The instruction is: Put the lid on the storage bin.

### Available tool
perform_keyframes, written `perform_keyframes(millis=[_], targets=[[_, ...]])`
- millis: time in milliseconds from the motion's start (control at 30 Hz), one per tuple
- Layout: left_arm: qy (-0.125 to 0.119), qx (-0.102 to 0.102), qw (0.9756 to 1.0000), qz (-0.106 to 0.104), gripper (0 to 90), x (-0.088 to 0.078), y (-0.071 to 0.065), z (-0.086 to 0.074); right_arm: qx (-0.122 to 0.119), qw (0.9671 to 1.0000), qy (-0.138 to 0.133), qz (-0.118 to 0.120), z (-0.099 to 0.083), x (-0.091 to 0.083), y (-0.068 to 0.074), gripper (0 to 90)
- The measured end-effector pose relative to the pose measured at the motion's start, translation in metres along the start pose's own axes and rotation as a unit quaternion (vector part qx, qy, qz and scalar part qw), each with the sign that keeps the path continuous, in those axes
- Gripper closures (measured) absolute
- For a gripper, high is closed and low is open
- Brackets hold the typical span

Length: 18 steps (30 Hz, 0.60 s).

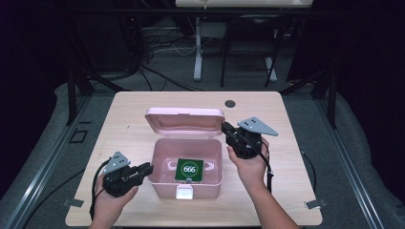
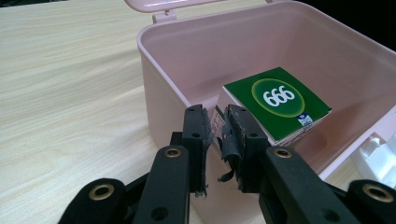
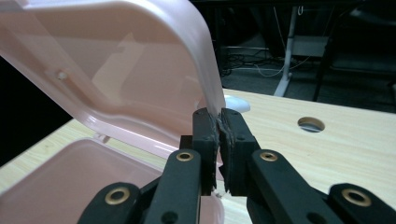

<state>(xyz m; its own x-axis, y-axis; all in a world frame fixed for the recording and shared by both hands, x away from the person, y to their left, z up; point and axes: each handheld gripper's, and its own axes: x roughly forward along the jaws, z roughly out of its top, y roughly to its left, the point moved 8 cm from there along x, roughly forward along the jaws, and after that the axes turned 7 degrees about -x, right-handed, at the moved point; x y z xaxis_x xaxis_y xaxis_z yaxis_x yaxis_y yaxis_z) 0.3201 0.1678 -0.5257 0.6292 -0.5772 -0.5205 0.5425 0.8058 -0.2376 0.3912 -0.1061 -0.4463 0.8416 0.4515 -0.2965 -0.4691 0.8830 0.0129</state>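
1. We found a pink box (image 1: 187,183) standing open near the front middle of the wooden surface (image 1: 129,138), its latch tab facing the person.
2. We noted its lid (image 1: 185,119) raised at the far side, hinged along the rear edge.
3. We saw a green carton (image 1: 189,170) marked "666" lying inside the box, near the middle of the floor; in the left gripper view it sat tilted, one corner lifted.
4. We recorded the left gripper (image 1: 149,168) at the box's left wall, held low by the left hand (image 1: 111,200). In the left gripper view its fingers (image 2: 195,140) stood close together with a narrow gap, reaching at the box's near rim; we could not tell whether they touched it.
5. We recorded the right gripper (image 1: 225,128) at the lid's right corner, held by the right hand (image 1: 250,164). In the right gripper view its fingers (image 3: 236,144) were clamped on the lid's edge.
6. We observed bare surface left, right and behind the box, with a round hole (image 1: 230,103) near the far edge, well apart from the lid.
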Motion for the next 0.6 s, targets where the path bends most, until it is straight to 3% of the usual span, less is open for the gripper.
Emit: perform_keyframes(millis=[300, 600], targets=[[-0.007, -0.003, 1.0000, -0.006, 75.4, -0.003, 0.000, 0.003, 0.031, 0.9994, -0.011, 0.007, -0.005, -0.005, 0.002, 85.4], [-0.018, -0.004, 0.9998, 0.000, 72.7, -0.010, 0.006, 0.011, 0.036, 0.9992, -0.012, 0.012, -0.007, -0.009, 0.003, 88.5]])
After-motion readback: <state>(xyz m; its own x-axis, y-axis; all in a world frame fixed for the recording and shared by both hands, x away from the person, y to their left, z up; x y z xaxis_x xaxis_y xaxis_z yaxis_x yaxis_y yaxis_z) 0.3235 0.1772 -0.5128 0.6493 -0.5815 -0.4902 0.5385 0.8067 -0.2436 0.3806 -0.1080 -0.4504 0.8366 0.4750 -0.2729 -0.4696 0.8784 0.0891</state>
